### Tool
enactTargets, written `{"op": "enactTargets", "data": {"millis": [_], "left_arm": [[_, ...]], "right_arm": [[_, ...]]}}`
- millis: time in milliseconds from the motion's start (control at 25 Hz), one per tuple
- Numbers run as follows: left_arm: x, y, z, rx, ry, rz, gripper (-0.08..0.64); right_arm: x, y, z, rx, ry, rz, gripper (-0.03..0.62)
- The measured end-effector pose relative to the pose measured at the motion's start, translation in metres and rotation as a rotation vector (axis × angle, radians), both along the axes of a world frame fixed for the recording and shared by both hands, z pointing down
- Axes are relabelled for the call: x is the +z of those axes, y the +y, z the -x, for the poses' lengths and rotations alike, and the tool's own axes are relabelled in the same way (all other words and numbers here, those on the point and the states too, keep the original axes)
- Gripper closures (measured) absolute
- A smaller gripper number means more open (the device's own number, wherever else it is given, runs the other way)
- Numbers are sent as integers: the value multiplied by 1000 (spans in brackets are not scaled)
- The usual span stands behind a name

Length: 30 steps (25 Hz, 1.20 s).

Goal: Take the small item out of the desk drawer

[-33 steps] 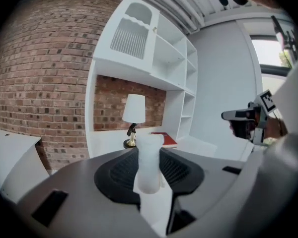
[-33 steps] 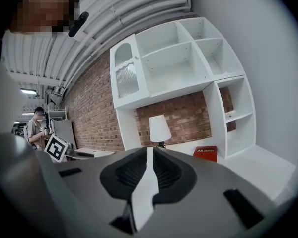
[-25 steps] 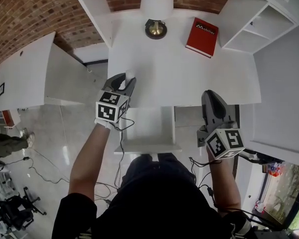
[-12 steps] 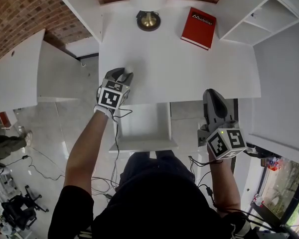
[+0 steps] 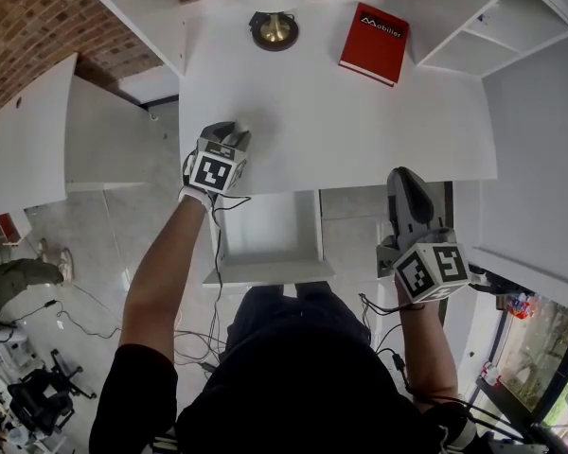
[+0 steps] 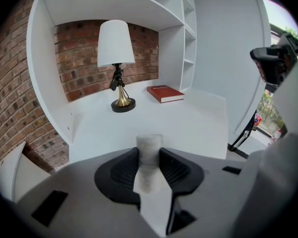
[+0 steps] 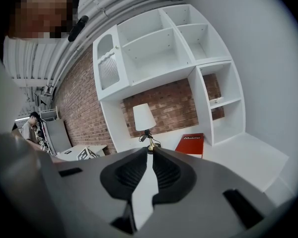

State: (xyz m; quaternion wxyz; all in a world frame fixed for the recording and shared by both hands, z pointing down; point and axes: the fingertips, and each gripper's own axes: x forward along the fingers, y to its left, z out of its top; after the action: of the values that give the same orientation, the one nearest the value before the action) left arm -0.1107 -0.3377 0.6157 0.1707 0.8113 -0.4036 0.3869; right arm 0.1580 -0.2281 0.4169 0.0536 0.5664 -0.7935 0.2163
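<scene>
My left gripper [image 5: 233,137] is low over the left front part of the white desk top [image 5: 360,130], tilted downward. It is shut on a small white item [image 6: 149,143], a pale stub that stands up between the two dark pads [image 6: 120,170]. Whether the item touches the desk I cannot tell. The white desk drawer [image 5: 265,272] stands pulled out below the desk's front edge, and its inside looks bare. At the right of the drawer, in front of the desk edge, my right gripper [image 5: 404,176] is shut with nothing between its fingers.
A lamp with a white shade and brass base [image 5: 275,28] and a red book [image 5: 375,43] sit at the back of the desk. White shelves [image 5: 473,26] rise at the right and a white side panel at the left. Cables [image 5: 85,324] lie on the floor.
My left gripper has sunk toward the desk top with the white item still in it. The right gripper has hardly shifted.
</scene>
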Motion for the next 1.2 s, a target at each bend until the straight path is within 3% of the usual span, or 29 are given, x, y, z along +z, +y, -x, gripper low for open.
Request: {"op": "enactTargets", "data": {"millis": [240, 600, 1200], "left_arm": [[13, -5, -1, 26, -55, 17, 433], [33, -7, -2, 102, -210, 63, 433], [50, -8, -19, 164, -237, 75, 433]], "right_arm": [[7, -1, -5, 0, -9, 4, 560], [14, -2, -8, -5, -7, 28, 560], [21, -1, -17, 10, -19, 27, 560]]}}
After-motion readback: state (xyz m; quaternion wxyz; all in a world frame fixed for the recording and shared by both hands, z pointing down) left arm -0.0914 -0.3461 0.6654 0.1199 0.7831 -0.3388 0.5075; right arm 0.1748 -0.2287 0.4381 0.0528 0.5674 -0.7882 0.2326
